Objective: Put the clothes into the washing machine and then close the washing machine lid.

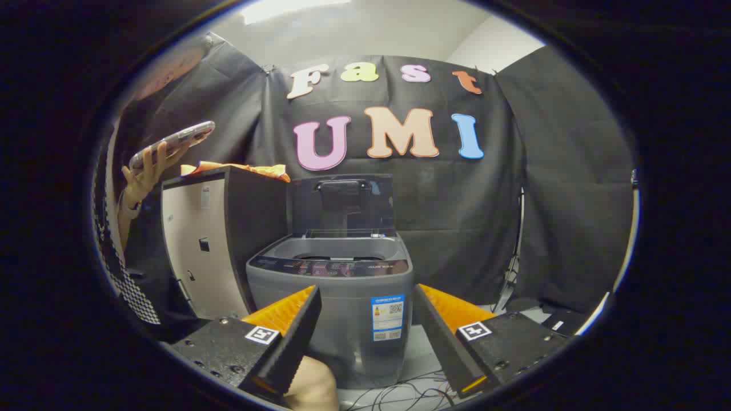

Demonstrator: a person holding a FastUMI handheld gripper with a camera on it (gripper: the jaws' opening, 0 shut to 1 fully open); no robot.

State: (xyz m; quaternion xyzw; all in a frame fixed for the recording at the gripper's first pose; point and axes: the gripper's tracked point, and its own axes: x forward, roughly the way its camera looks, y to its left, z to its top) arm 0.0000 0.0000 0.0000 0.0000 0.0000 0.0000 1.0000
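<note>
Spread apart, hand-held gripper (365,297) frames boxy grey plastic washing machine (334,308), its lid (342,204) upright.

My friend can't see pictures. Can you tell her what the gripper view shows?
The open gripper hangs, holding nothing, before a grey washing machine with its lid up. Orange clothes lie on a cabinet beside it, and a hand holds a phone.
</note>
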